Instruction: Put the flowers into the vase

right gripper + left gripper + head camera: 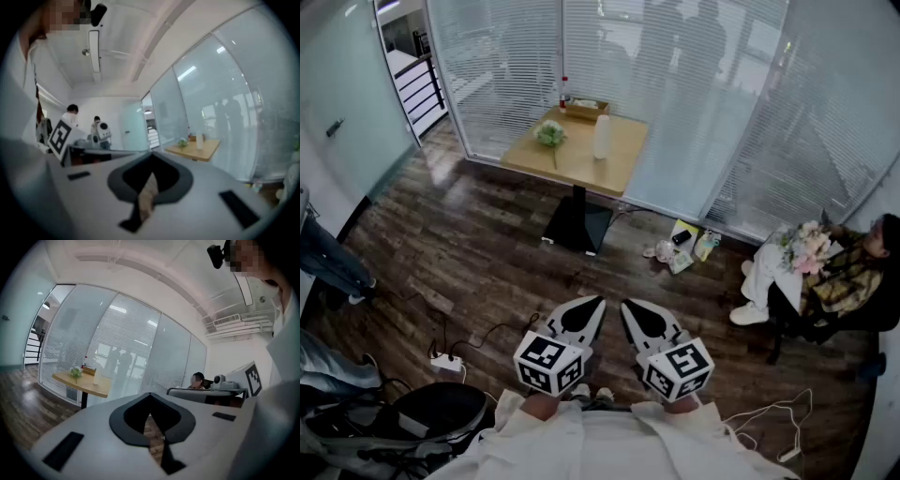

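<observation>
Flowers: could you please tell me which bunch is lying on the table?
The green-white bunch left of the white vase; the pink bunch is with the seated person.

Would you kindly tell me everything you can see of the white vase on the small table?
The vase is a tall, plain white cylinder, perhaps frosted glass or plastic; it is too far off to be sure. It stands upright on the light wooden table, towards the right half in the head view. No stems stand out of its top. The flowers lie to its left, apart from it, and a shallow tray sits behind it. Only the tabletop touches it.
</observation>
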